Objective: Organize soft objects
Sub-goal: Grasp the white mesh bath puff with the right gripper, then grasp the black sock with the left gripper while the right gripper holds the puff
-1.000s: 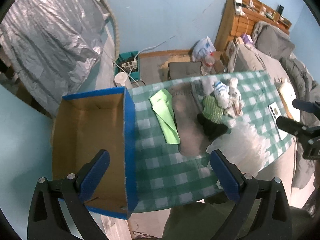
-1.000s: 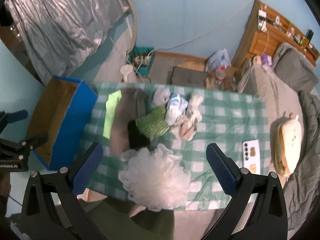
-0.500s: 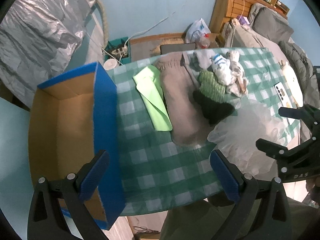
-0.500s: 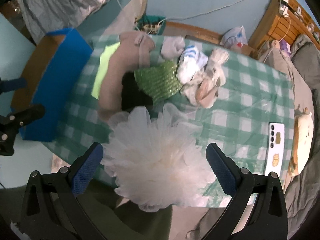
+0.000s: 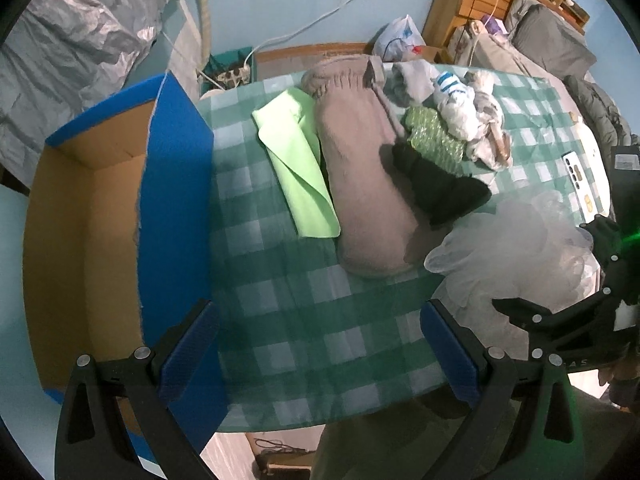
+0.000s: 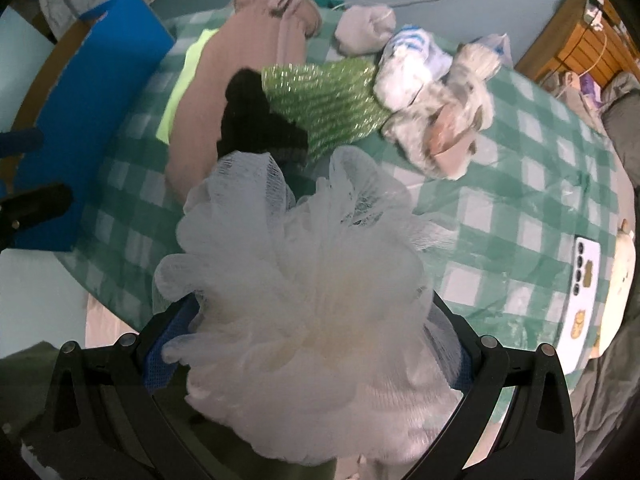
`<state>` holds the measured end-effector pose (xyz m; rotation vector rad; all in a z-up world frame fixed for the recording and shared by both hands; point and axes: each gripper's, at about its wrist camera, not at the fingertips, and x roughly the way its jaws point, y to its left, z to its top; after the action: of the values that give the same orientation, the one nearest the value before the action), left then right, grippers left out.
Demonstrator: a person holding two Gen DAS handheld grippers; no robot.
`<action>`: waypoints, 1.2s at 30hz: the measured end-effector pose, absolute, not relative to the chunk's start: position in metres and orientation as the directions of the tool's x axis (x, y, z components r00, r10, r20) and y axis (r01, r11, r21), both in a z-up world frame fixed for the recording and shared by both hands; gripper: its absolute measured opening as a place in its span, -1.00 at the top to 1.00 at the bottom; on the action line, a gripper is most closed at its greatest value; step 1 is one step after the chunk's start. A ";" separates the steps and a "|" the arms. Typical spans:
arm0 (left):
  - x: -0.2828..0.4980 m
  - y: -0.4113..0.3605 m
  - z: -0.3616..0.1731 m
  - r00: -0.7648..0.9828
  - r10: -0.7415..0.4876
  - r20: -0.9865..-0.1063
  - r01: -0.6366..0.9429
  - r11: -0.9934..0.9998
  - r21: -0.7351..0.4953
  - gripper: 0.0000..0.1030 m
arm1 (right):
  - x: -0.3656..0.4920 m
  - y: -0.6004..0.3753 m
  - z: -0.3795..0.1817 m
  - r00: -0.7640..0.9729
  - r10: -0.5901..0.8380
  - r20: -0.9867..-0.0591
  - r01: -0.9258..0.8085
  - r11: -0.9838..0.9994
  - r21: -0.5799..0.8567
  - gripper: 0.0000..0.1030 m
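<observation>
Right gripper (image 6: 308, 354) lowered, fingers spread around white loofah (image 6: 304, 300); left gripper (image 5: 320, 352) fingers apart

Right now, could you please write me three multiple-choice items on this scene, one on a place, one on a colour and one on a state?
1. Where does the blue box stand?
A. at the table's left end
B. on the bed
C. on the floor under the table

2. What colour is the flat folded cloth beside the long beige garment?
A. red
B. light green
C. black

3. What lies between the right gripper's fingers?
A. a phone
B. nothing
C. the white mesh pouf

Answers: 1 A, the box sits at the left end of the checked tablecloth. 2 B, it is pale lime. 3 C, the pouf fills the gap between both blue pads.
</observation>
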<state>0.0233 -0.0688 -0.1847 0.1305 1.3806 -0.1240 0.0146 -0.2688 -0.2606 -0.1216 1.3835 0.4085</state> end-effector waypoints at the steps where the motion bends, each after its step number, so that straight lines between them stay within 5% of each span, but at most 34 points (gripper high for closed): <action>1: 0.023 -0.069 -0.186 0.183 -0.011 -0.983 0.164 0.986 0.020 -0.97 | 0.015 -0.268 -0.265 0.119 0.214 -0.970 -0.351 0.923 0.160 -0.97; 13: 0.024 -0.074 -0.194 0.160 -0.007 -0.987 0.143 0.990 0.016 -0.97 | 0.019 -0.259 -0.302 0.038 0.226 -0.973 -0.397 0.897 0.193 -0.97; 18: 0.028 -0.081 -0.194 0.157 -0.017 -0.987 0.139 0.990 0.005 -0.97 | 0.020 -0.257 -0.303 0.009 0.289 -0.957 -0.428 0.866 0.258 -0.38; 21: 0.032 -0.090 -0.193 0.156 -0.020 -0.987 0.144 0.990 0.002 -0.97 | 0.021 -0.266 -0.296 0.008 0.318 -0.948 -0.434 0.855 0.283 -0.22; 36: 0.055 -0.145 -0.202 0.159 -0.035 -0.987 0.178 0.984 -0.006 -0.97 | 0.028 -0.331 -0.280 0.104 0.345 -0.933 -0.294 0.907 0.303 -0.10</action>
<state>0.0550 -0.1453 -0.2017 0.1207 1.4035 -0.1521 0.0285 -0.3305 -0.2805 0.0441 1.3889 0.4717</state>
